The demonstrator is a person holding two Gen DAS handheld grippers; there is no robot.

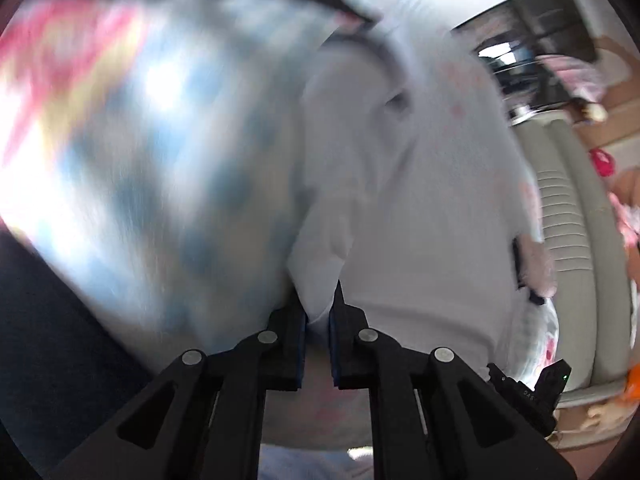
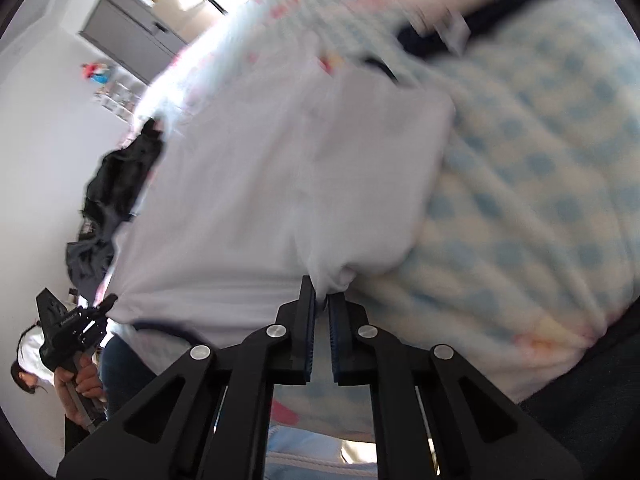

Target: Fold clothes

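A white garment (image 1: 420,208) lies spread over a bed, blurred in both views. My left gripper (image 1: 319,306) is shut on a bunched fold of its near edge, with cloth showing between the pads. In the right wrist view the same white garment (image 2: 288,184) lies flat and folded over. My right gripper (image 2: 322,294) is shut on a puckered corner of it. A hand (image 2: 82,384) at the lower left holds the left gripper (image 2: 76,322), whose tip sits at the garment's edge.
A bedspread with blue dots (image 2: 540,168) lies under the garment and shows pink and yellow print (image 1: 60,64) at one end. A dark crumpled garment (image 2: 116,184) lies at the bed's left side. A grey cabinet (image 2: 128,36) stands behind, and a beige ribbed cushion (image 1: 568,220) sits at the right.
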